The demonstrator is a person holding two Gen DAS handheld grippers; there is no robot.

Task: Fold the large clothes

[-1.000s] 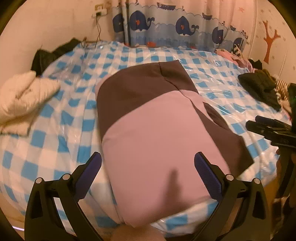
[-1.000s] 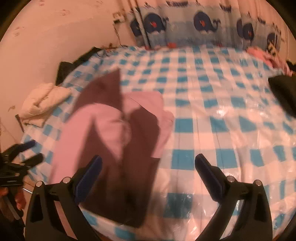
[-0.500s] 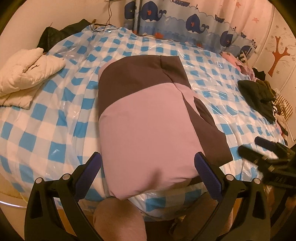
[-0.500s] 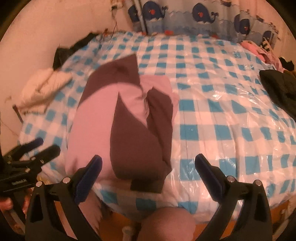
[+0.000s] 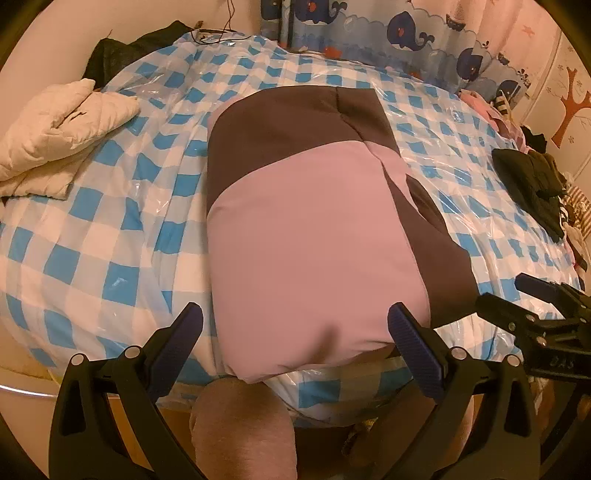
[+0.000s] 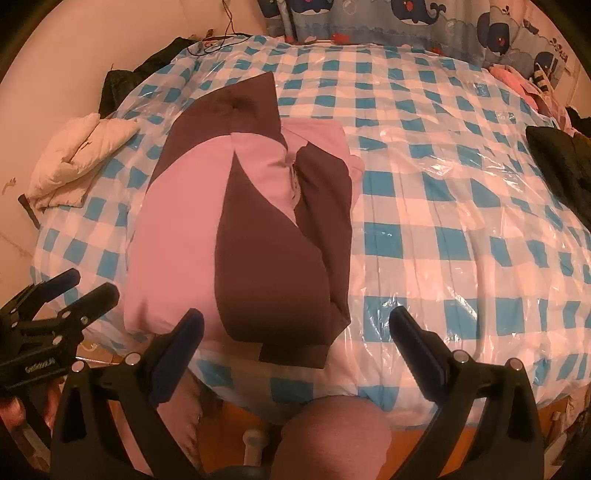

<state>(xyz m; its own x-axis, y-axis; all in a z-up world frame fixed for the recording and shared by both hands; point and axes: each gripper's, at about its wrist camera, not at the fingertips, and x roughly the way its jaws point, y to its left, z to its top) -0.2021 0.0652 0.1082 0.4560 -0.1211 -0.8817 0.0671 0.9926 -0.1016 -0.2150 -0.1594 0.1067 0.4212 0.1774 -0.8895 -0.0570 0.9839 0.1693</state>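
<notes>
Tools (image 5: 295, 332) (image 6: 295, 332) hover spread and empty above folded pink-brown jacket (image 5: 314, 240).

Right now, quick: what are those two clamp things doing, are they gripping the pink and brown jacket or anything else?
Left gripper: open, holding nothing, above the near end of the folded jacket.
Right gripper: open, holding nothing, near the jacket's brown edge.

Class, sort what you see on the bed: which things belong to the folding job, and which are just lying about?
Job:
pink and brown garment
left claw, open
right claw, open

Lying about:
cream quilted jacket
black clothes
whale curtain
</notes>
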